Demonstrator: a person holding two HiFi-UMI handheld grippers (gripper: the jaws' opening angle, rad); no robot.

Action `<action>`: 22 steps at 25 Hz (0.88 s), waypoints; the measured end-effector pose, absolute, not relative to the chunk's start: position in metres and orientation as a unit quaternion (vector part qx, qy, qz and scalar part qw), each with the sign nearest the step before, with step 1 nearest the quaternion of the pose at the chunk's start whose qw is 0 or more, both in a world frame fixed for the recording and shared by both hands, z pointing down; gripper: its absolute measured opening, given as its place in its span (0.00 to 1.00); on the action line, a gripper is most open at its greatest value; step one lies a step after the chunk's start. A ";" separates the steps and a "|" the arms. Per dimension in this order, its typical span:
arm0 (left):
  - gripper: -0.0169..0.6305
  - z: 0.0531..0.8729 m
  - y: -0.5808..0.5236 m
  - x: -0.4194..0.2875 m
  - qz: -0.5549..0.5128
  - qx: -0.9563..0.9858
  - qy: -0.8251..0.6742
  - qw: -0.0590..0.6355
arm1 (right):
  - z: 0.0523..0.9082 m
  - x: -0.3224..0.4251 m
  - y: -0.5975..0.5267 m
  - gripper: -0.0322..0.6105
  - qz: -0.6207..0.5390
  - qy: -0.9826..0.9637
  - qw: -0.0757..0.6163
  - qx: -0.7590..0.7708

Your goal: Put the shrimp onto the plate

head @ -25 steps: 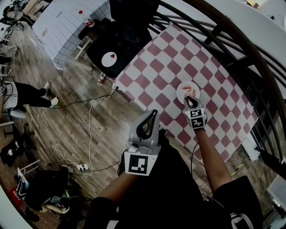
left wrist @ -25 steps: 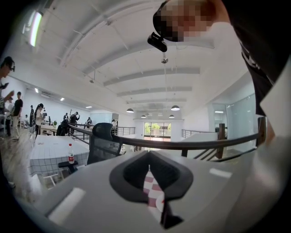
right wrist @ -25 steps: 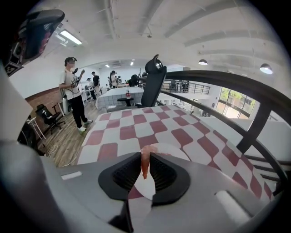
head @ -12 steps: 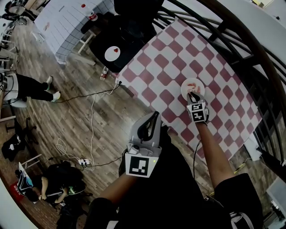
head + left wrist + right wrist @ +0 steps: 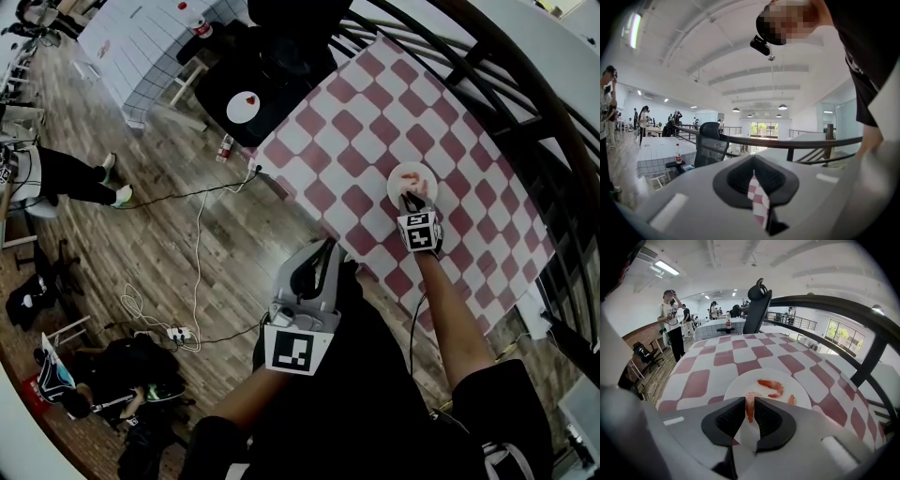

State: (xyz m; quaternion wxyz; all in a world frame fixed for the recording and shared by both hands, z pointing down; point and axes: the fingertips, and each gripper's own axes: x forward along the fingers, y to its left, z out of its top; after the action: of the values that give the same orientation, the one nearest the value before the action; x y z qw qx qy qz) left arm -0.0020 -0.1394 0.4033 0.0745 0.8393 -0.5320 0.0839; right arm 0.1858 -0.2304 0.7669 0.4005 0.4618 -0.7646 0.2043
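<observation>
Right hand-held gripper (image 5: 750,404) is clamped on a shrimp (image 5: 749,412) just above the plate (image 5: 740,387), near its edge. I'd lower it onto bare plate clear of the other shrimp (image 5: 771,386), then open gently. Left hand-held gripper (image 5: 757,187) is closed and empty.

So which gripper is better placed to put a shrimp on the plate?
Right. The right gripper holds a shrimp right at the plate; the left gripper hangs empty beyond the table edge.

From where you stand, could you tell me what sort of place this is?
Probably an open-plan office or lab: an office chair, a black railing, people standing about, and cables across the wood floor.
</observation>
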 end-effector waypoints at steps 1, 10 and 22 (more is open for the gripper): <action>0.04 0.404 -0.138 -0.003 0.086 0.839 -0.532 0.075 | 0.768 0.185 -0.232 0.14 0.206 -0.764 0.399 0.463; 0.04 0.404 -0.136 -0.011 0.089 0.834 -0.539 0.074 | 0.772 0.184 -0.234 0.15 0.221 -0.757 0.407 0.462; 0.04 0.404 -0.134 -0.008 0.086 0.842 -0.528 0.069 | 0.757 0.186 -0.231 0.17 0.222 -0.758 0.395 0.469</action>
State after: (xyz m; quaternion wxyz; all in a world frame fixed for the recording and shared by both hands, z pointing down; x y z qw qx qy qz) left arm -0.0083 -0.1341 0.4035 0.0687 0.8419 -0.5282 0.0861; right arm 0.1856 -0.2306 0.7570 0.3953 0.4694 -0.7576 0.2224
